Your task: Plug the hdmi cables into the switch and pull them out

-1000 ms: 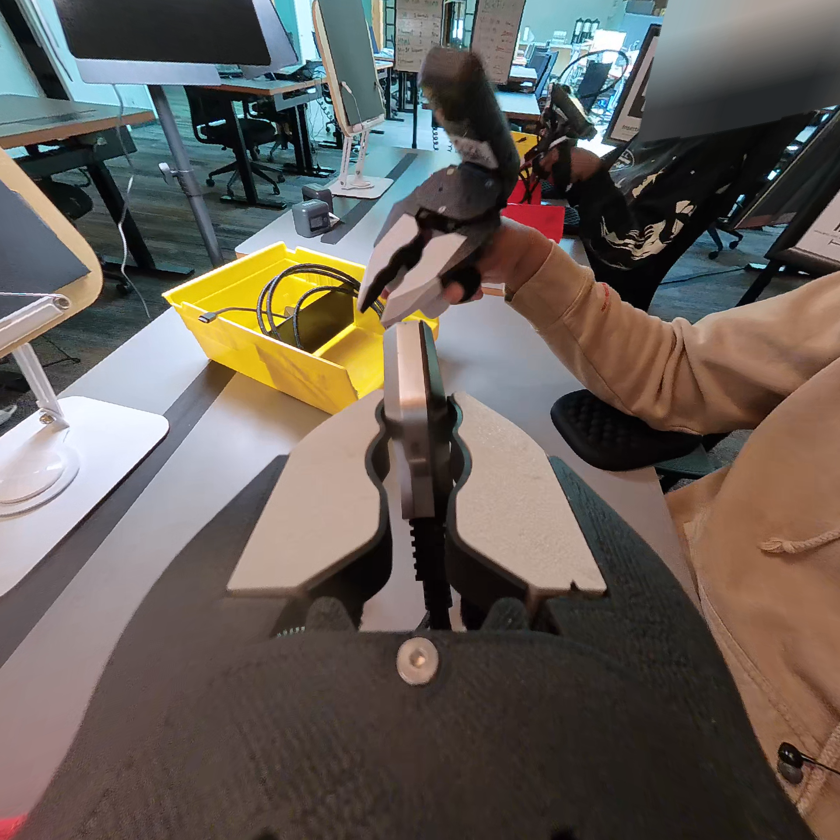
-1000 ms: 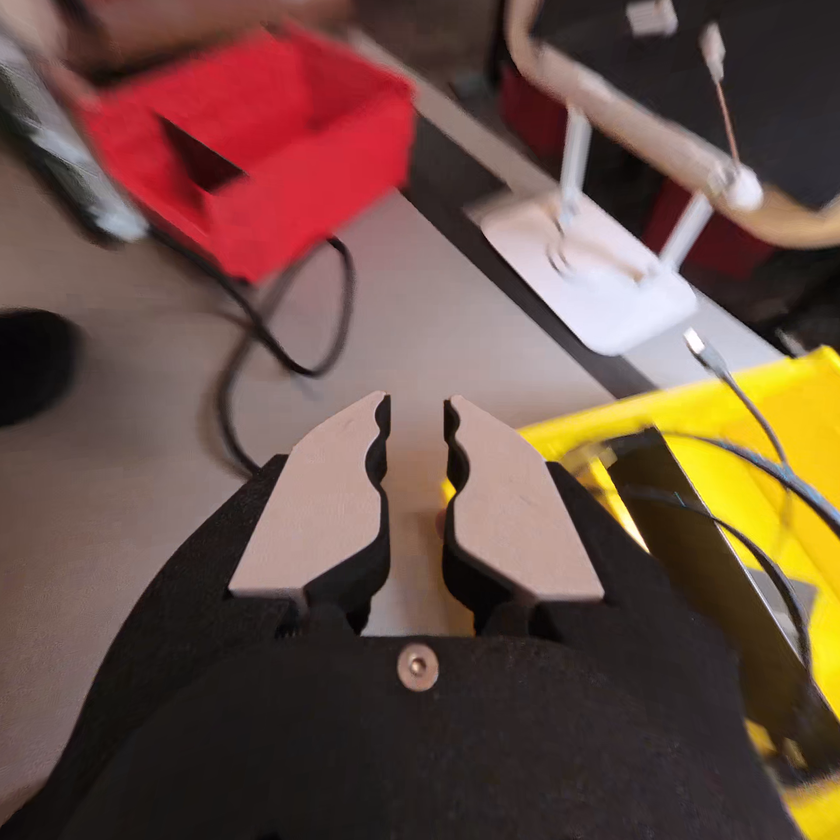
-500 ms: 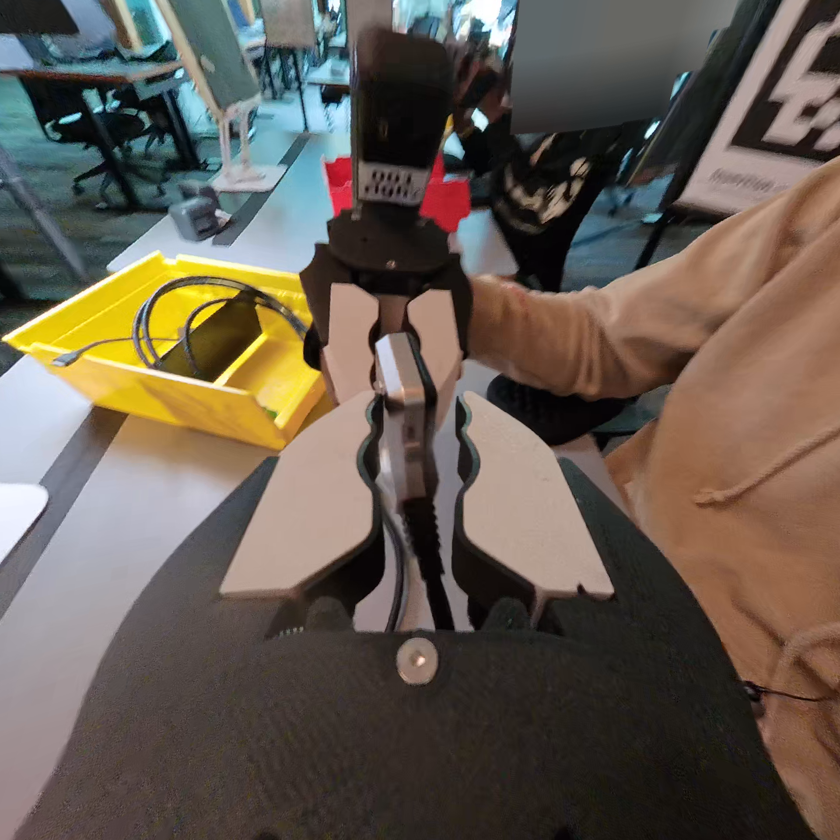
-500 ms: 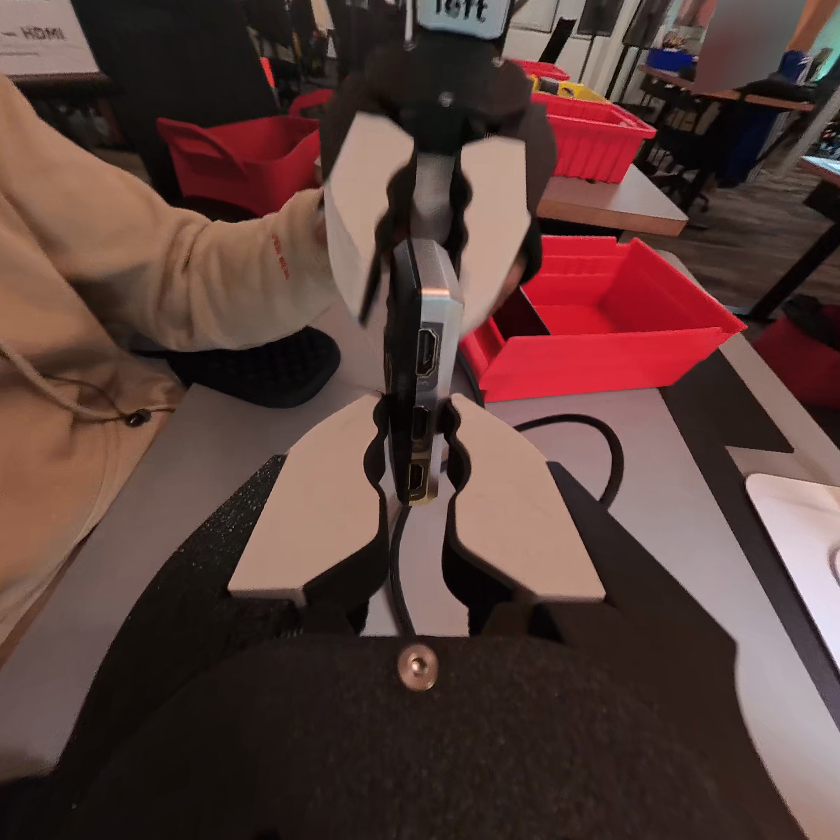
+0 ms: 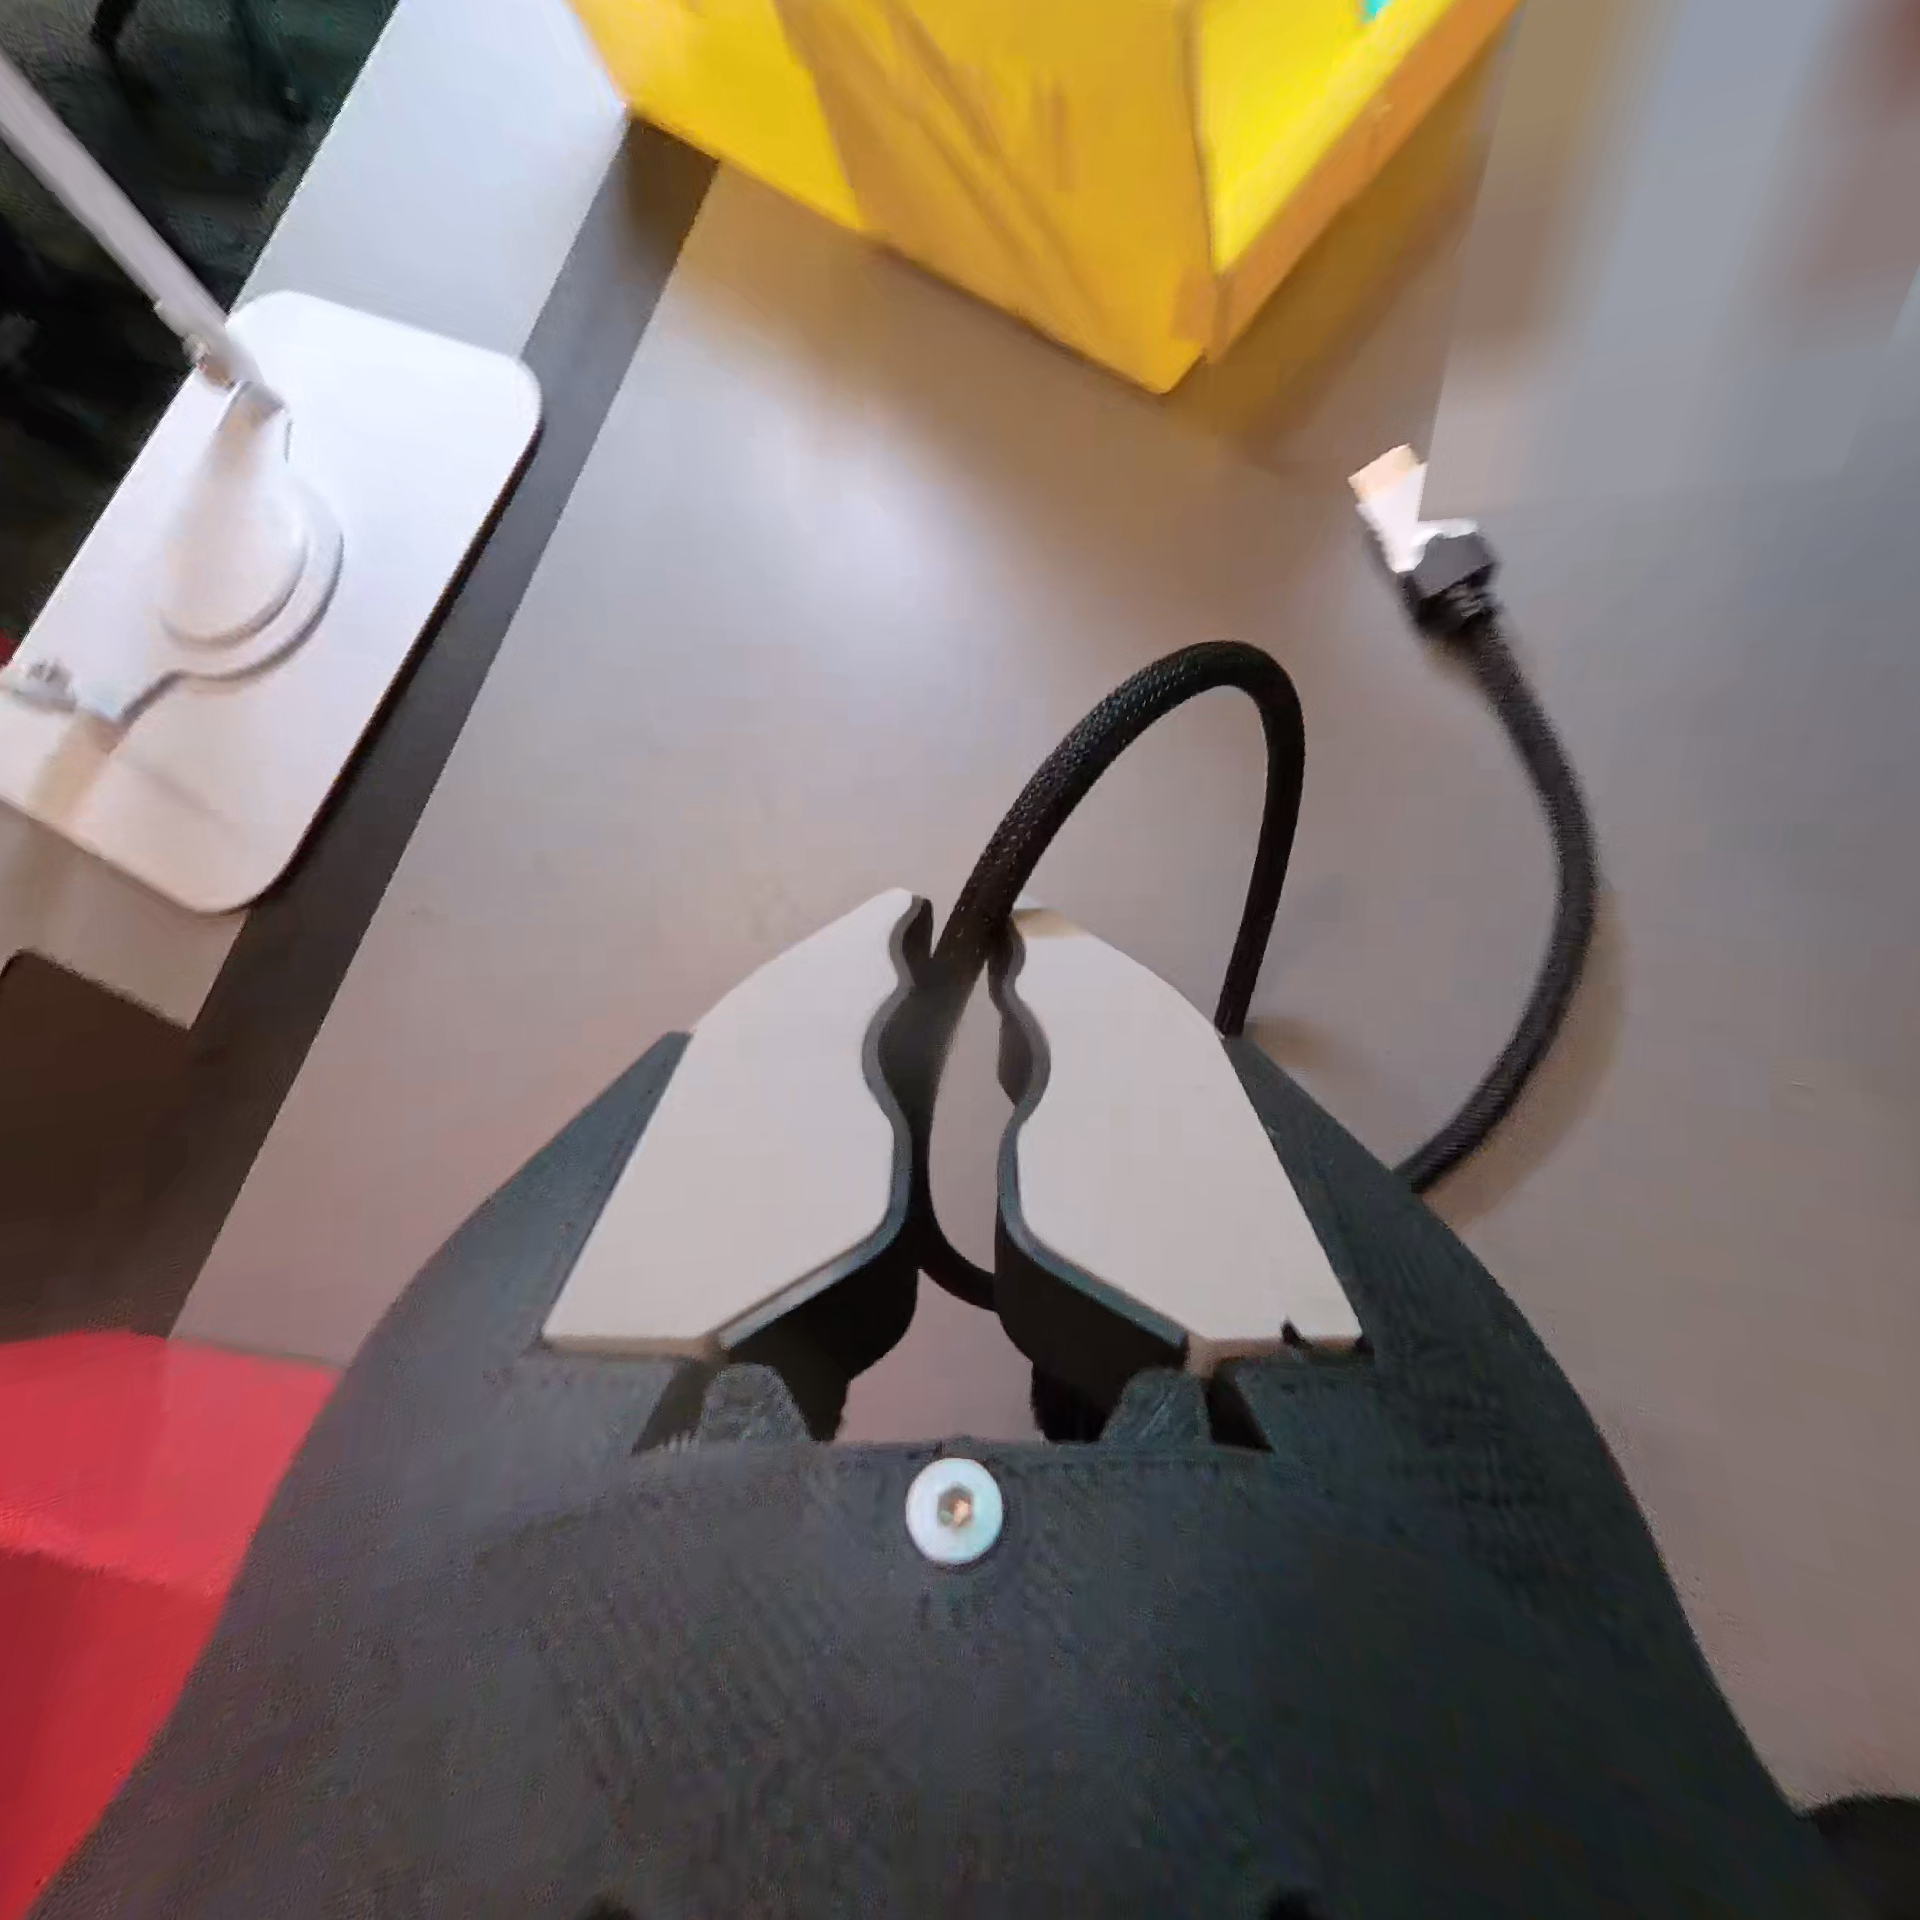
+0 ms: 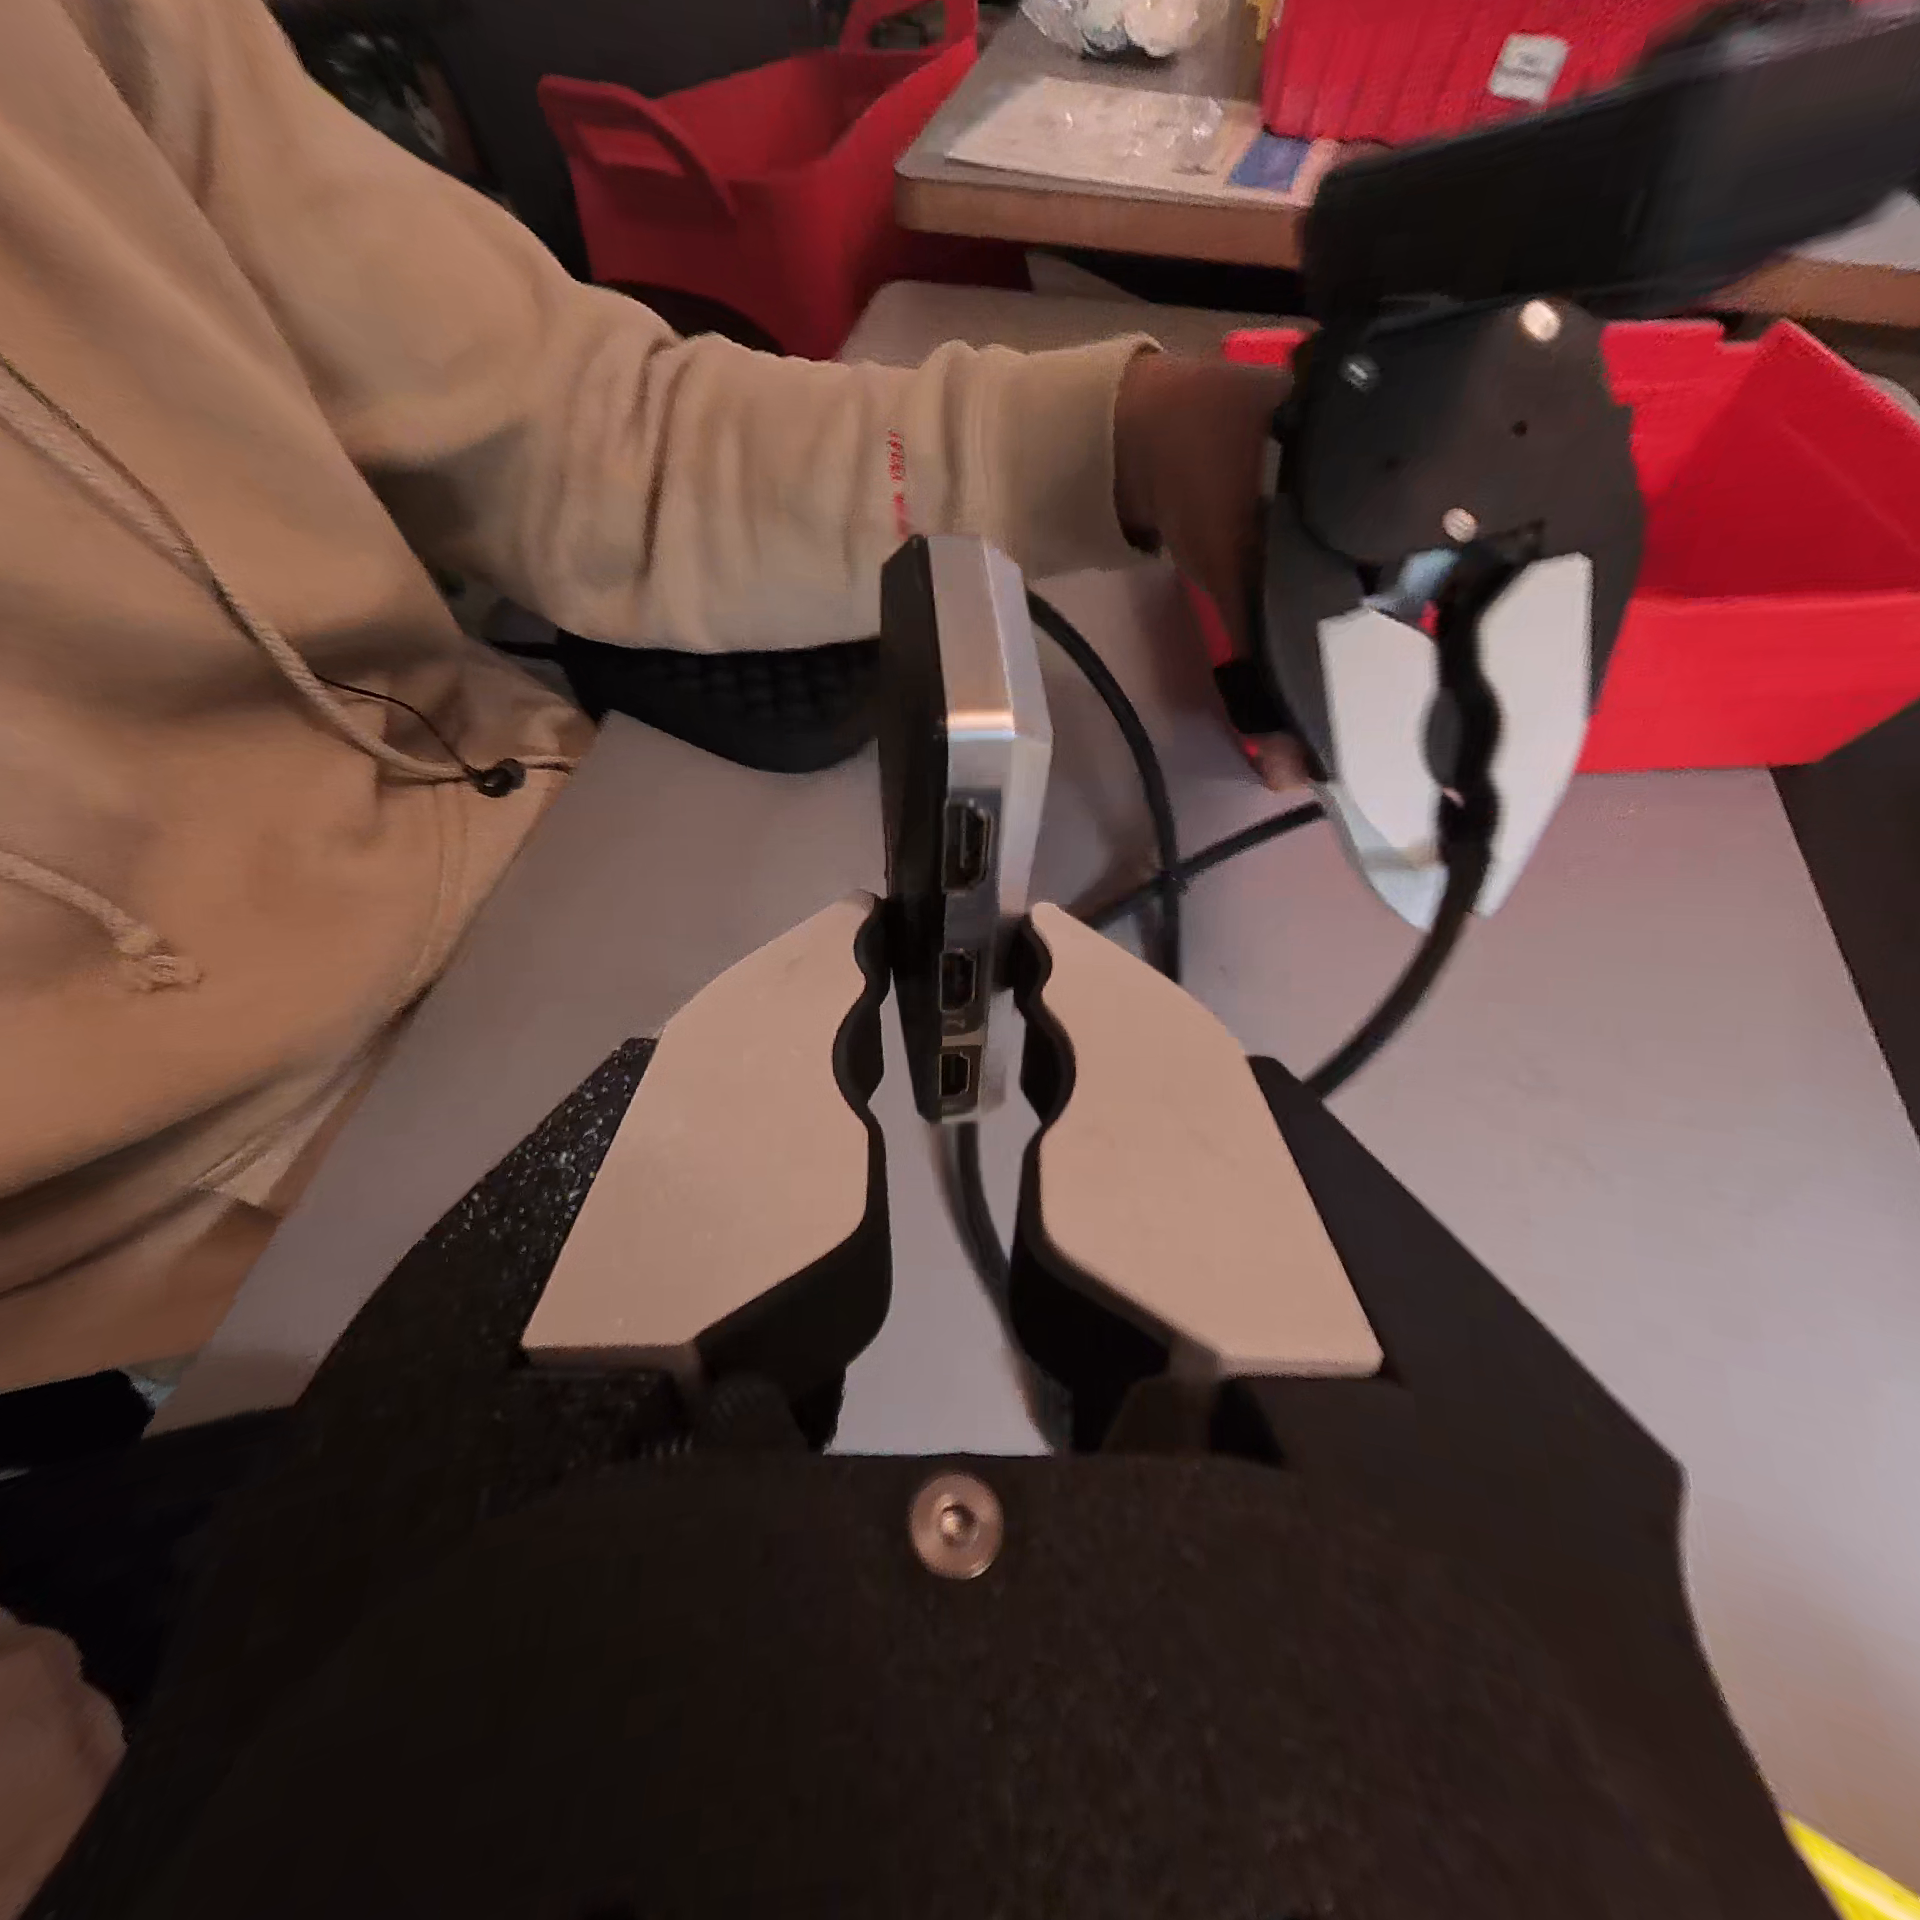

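Note:
In the right wrist view my right gripper (image 6: 951, 925) is shut on the silver and black switch (image 6: 977, 707). It holds the switch upright above the grey table, with the row of ports facing the camera. My left gripper (image 6: 1449, 904) is to the right of the switch and apart from it. In the left wrist view my left gripper (image 5: 961, 925) points down at the table and is shut on a black braided hdmi cable (image 5: 1278, 727). A loose plug (image 5: 1397, 509) lies on the table to the upper right. Whether that plug belongs to the held cable is hidden.
A yellow bin (image 5: 1039, 156) stands ahead of the left gripper. A white stand base (image 5: 260, 582) is at the left and a red bin (image 5: 104, 1507) at the lower left. In the right wrist view a red bin (image 6: 1766, 623) stands behind the left gripper, and the person's beige sleeve (image 6: 623, 468) crosses the left side.
The left gripper let go of the switch, swung down towards the table and closed on the black cable. The right gripper closed on the switch and now holds it alone.

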Demonstrator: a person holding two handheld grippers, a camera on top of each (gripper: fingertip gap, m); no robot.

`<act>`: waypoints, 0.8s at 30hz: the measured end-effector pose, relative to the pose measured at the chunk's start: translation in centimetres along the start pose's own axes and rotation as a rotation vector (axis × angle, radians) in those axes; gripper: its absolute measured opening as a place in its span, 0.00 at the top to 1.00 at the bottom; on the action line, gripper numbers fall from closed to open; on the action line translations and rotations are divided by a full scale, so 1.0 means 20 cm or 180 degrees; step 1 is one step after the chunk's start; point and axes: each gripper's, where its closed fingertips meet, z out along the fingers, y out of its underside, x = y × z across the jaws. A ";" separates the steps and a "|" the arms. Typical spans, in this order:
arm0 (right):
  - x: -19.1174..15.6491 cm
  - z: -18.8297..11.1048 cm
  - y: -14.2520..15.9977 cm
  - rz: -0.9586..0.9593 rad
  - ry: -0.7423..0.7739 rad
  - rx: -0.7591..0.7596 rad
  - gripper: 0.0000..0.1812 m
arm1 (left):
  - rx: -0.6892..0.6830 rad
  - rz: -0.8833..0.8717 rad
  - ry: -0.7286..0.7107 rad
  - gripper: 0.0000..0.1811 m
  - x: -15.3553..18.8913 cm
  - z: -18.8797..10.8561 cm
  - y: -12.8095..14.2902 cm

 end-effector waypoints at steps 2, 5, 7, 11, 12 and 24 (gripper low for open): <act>0.09 -0.01 0.06 0.0083 0.0268 -0.0112 0.88 | 0.0134 0.0090 0.0164 0.94 0.07 -0.04 -0.06; 0.19 -0.01 0.14 0.0177 0.0511 -0.0191 0.87 | 0.0301 0.0190 0.0366 0.95 0.15 -0.11 -0.13; 0.22 0.00 0.18 0.0215 0.0570 -0.0211 0.87 | 0.0342 0.0279 0.0435 0.97 0.18 -0.14 -0.15; 0.27 0.01 0.19 0.0173 0.0726 -0.0218 0.86 | 0.0381 0.0430 0.0636 0.99 0.26 -0.16 -0.17; 0.28 0.02 0.20 0.0146 0.0774 -0.0221 0.85 | 0.0387 0.0445 0.0693 0.99 0.28 -0.16 -0.17; 0.32 0.14 0.26 -0.0253 0.1102 -0.0637 0.75 | 0.0040 0.0637 0.1119 0.99 0.45 -0.07 -0.11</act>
